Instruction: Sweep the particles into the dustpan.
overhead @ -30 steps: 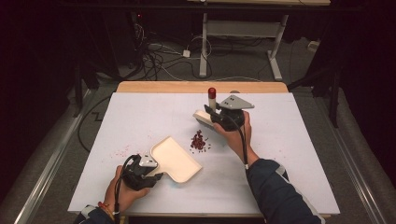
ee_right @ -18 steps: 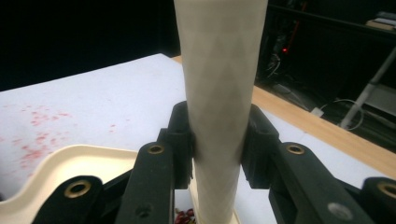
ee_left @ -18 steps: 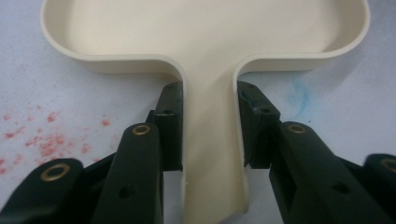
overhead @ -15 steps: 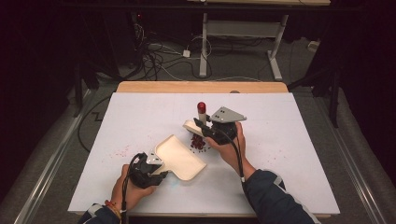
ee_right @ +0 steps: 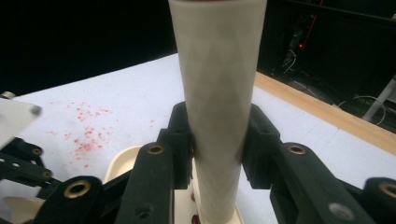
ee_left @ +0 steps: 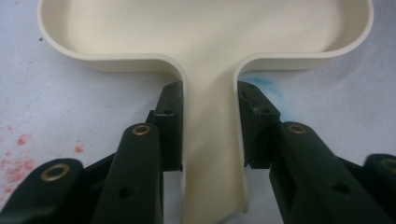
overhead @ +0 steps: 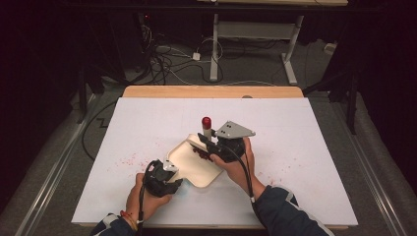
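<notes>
Down on the white desk [overhead: 147,123], the left claw [overhead: 169,173] is clamped on the narrow handle of a cream dustpan [overhead: 196,162] — in the left gripper view its two black jaws press against both sides of the handle [ee_left: 212,154], with the pan's wide tray [ee_left: 205,28] spreading out ahead of them. The dustpan lies flat on the desk near its front middle, the handle pointing toward the person's left hand [overhead: 147,196].

The right claw [overhead: 209,142] grips a cream brush handle [ee_right: 217,93], a round upright post with a red tip [overhead: 206,121] that stands up in the high view. Its jaws close on the post from both sides in the right gripper view. The brush stands at the far lip of the dustpan, just where a small heap of dark red crumbs [overhead: 201,151] lies — whether the bristles touch the crumbs cannot be told. The right hand [overhead: 238,164] comes in from the bottom, a dark sleeve [overhead: 285,211] behind it, and a grey three-cornered plate [overhead: 236,130] sits on top of that gripper.

Faint red specks [overhead: 130,160] are scattered over the desk to the left of the pan, and more show in the right gripper view [ee_right: 86,135]. A wooden strip [overhead: 211,91] runs along the desk's far edge.
</notes>
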`<state>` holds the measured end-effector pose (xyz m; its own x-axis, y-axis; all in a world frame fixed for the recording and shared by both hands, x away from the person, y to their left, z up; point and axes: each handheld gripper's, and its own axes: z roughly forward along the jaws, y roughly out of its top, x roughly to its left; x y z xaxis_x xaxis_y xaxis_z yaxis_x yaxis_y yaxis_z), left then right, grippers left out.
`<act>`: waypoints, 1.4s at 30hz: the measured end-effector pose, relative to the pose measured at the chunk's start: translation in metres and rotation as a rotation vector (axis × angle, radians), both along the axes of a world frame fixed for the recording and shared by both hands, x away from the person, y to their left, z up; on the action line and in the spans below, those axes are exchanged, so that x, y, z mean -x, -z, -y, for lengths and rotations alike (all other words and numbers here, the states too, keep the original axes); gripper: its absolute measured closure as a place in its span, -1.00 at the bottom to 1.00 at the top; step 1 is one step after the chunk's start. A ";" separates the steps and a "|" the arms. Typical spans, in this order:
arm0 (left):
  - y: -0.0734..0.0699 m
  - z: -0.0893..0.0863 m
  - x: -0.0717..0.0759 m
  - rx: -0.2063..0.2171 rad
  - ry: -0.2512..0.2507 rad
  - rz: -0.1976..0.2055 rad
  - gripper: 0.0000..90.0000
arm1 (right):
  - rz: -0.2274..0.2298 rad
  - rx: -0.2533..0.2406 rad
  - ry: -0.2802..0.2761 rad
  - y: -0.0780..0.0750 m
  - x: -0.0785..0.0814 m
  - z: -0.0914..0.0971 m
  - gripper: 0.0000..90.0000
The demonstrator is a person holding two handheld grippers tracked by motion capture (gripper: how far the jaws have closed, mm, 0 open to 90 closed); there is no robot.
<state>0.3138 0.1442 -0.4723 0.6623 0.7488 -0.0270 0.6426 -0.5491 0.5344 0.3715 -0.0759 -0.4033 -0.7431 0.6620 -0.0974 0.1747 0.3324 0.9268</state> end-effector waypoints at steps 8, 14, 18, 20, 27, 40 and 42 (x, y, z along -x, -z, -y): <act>0.000 0.004 -0.003 0.001 -0.004 -0.008 0.43 | 0.000 -0.015 -0.021 -0.002 0.010 -0.004 0.54; -0.001 0.002 -0.006 -0.009 0.016 -0.012 0.43 | 0.001 -0.012 -0.036 -0.003 0.015 -0.008 0.54; 0.000 0.002 -0.006 -0.005 0.016 -0.009 0.43 | -0.004 -0.021 -0.053 -0.004 0.017 -0.009 0.54; 0.000 0.002 -0.006 -0.012 0.020 -0.003 0.43 | -0.001 -0.020 -0.075 -0.005 0.018 -0.008 0.55; 0.001 -0.001 -0.007 -0.012 0.031 -0.011 0.43 | 0.014 -0.067 -0.071 -0.013 0.012 0.006 0.55; 0.002 -0.001 -0.006 -0.015 0.032 -0.012 0.43 | 0.032 -0.071 0.000 -0.031 0.002 0.050 0.55; 0.002 -0.001 -0.006 -0.018 0.034 -0.015 0.43 | 0.037 -0.048 0.031 -0.027 0.000 0.055 0.55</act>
